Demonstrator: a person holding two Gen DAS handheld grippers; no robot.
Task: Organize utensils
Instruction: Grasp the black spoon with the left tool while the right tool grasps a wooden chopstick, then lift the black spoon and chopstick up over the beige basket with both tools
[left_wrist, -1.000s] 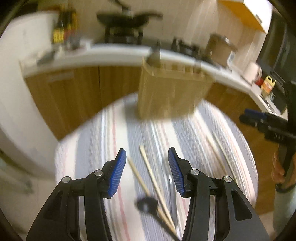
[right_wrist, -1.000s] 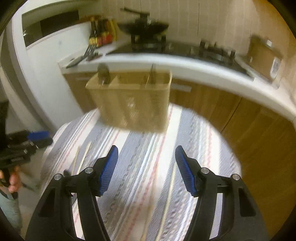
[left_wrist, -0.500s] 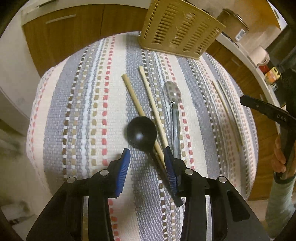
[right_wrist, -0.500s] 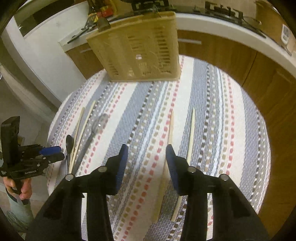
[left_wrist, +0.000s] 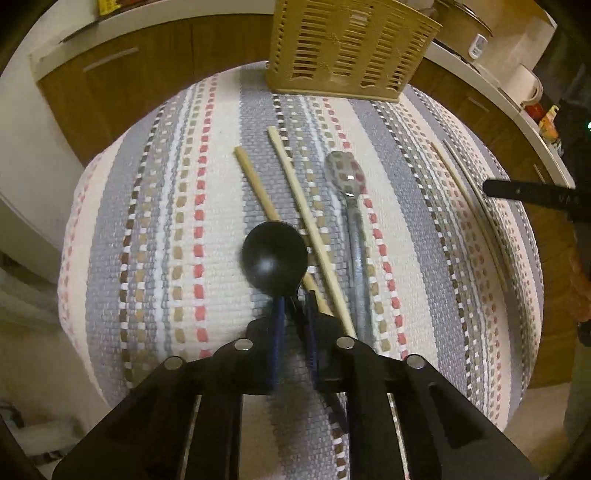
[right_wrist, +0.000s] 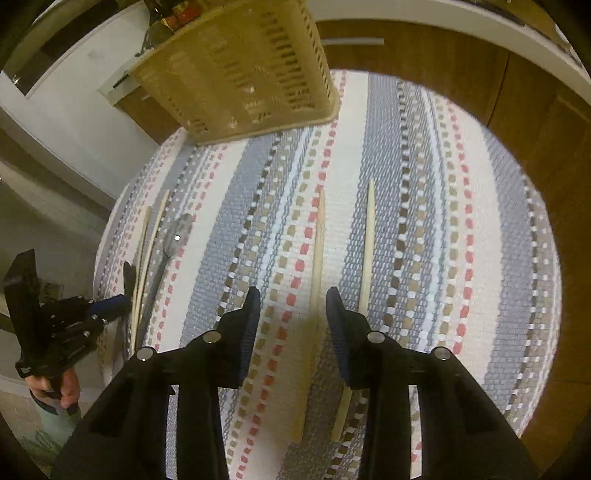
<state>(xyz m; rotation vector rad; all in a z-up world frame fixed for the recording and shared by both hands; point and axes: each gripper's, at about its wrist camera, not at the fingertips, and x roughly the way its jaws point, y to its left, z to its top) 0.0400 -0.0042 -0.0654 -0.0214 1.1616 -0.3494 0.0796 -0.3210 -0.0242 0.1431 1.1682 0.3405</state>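
My left gripper (left_wrist: 294, 306) is shut on the handle of a black spoon (left_wrist: 275, 254), whose bowl lies on the striped cloth (left_wrist: 166, 229). Two wooden chopsticks (left_wrist: 306, 225) lie crossed under and beside it, with a metal spoon (left_wrist: 347, 177) to their right. My right gripper (right_wrist: 293, 306) is open, its fingers astride one wooden chopstick (right_wrist: 317, 258); a second chopstick (right_wrist: 367, 251) lies just right of it. The tan slotted utensil basket (left_wrist: 351, 48) stands at the far edge of the cloth; it also shows in the right wrist view (right_wrist: 240, 70).
The cloth covers a small table (right_wrist: 480, 221) with its edges close on all sides. Wooden kitchen cabinets (left_wrist: 147, 74) and a white counter (left_wrist: 480, 77) stand behind. In the right wrist view the left gripper (right_wrist: 74, 325) is at the table's left edge.
Both grippers have dropped down to the cloth. My left gripper has closed on the black spoon's handle. My right gripper has moved over a chopstick and narrowed but stays open.
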